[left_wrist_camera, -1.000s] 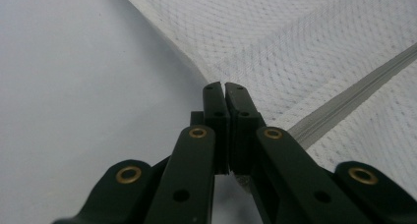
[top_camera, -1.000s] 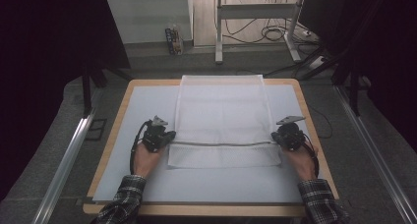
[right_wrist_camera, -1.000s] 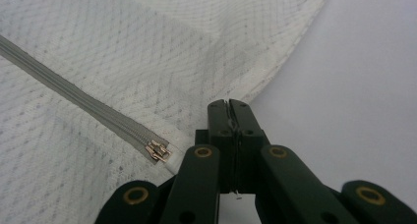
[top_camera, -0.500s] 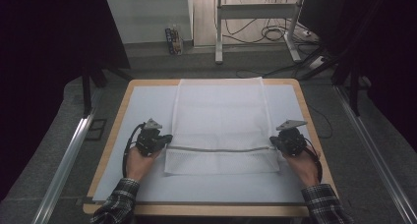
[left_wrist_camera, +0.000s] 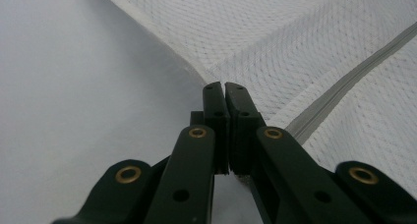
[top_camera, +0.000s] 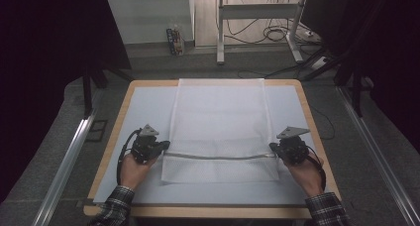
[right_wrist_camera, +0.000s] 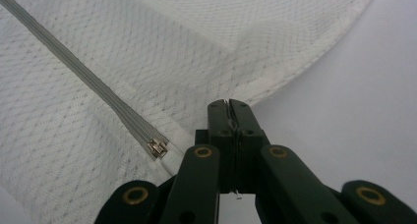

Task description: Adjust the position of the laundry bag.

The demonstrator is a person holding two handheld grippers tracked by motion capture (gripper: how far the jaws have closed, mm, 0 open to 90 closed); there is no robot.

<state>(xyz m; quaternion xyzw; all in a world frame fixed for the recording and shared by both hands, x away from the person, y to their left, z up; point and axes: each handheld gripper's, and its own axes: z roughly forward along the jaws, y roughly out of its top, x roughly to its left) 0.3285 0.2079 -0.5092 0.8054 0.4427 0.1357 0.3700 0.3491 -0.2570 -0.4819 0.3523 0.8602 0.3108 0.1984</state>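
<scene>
The left gripper (top_camera: 166, 145) sits at the left edge of a white mesh bag (top_camera: 220, 122), and the right gripper (top_camera: 272, 146) sits at the bag's right edge, with the bag stretched flat between them on the pale mat (top_camera: 143, 107) of the wooden table (top_camera: 115, 132). In the left gripper view, the left gripper (left_wrist_camera: 224, 86) has its jaws drawn together with only a thin slit between the tips, and the folded edge of the mesh bag (left_wrist_camera: 295, 42) runs into them just ahead, so the jaws appear to be pinched on that edge. The grey zipper (left_wrist_camera: 344, 89) runs away to the right of this gripper, close beside its right jaw. In the right gripper view, the right gripper (right_wrist_camera: 230, 103) is also closed tight, with a sliver of white fabric showing between the tips, so it has hold of the mesh bag (right_wrist_camera: 147, 52) at its hemmed border. The zipper (right_wrist_camera: 88, 84) runs off diagonally to the left of this gripper, and its small metal slider (right_wrist_camera: 158, 148) lies just left of the jaws, near their base. From above, the zipper (top_camera: 218, 156) spans the bag from one gripper to the other, sagging slightly in the middle. A hand (top_camera: 132, 169) holds the left gripper from behind, and another hand (top_camera: 306, 174) holds the right one, both in checked sleeves (top_camera: 115, 211).
</scene>
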